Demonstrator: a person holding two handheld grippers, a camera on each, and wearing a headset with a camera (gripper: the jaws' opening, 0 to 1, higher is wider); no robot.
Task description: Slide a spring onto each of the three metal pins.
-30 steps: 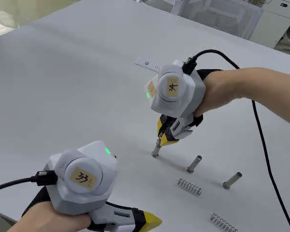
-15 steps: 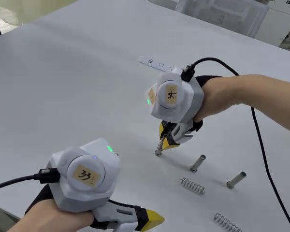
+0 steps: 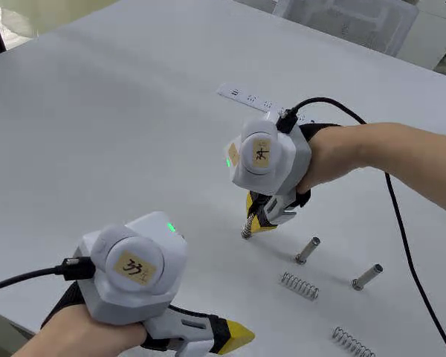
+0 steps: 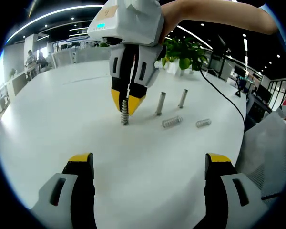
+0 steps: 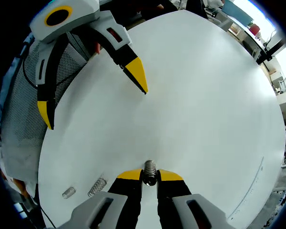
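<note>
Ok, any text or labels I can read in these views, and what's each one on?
"33", or close to it, handwritten: left sticker, on the back of the left gripper.
One handwritten character, not clear enough to read: right sticker, on the back of the right gripper, which holds a spring.
Small dark marks, too small to read: white strip on the table.

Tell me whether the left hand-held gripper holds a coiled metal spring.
No, the left hand-held gripper stands open, with nothing between its yellow-tipped jaws.
</note>
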